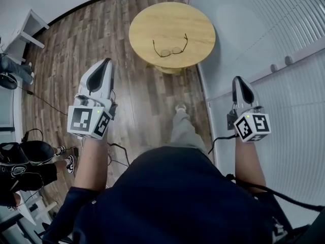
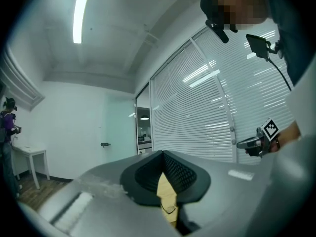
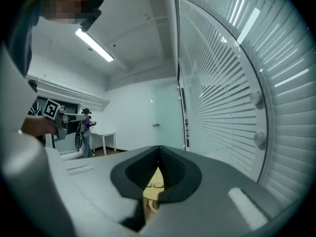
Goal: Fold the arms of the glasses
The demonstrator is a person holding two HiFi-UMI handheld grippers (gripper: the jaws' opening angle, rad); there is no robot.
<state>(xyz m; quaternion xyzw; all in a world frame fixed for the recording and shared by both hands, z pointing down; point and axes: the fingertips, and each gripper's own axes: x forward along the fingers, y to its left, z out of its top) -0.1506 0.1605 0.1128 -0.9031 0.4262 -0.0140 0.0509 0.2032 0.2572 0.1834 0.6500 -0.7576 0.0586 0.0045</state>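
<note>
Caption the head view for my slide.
Left gripper and right gripper, both shut, face open glasses on round table.

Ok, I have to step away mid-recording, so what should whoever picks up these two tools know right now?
Tools: left tool and right tool are both shut and empty, raised in the air.
Things: glasses lie on the round wooden table, ahead of both tools, with both arms spread open and nothing touching them.
Done: nothing.
Left: step up to the table and fold in both arms.
</note>
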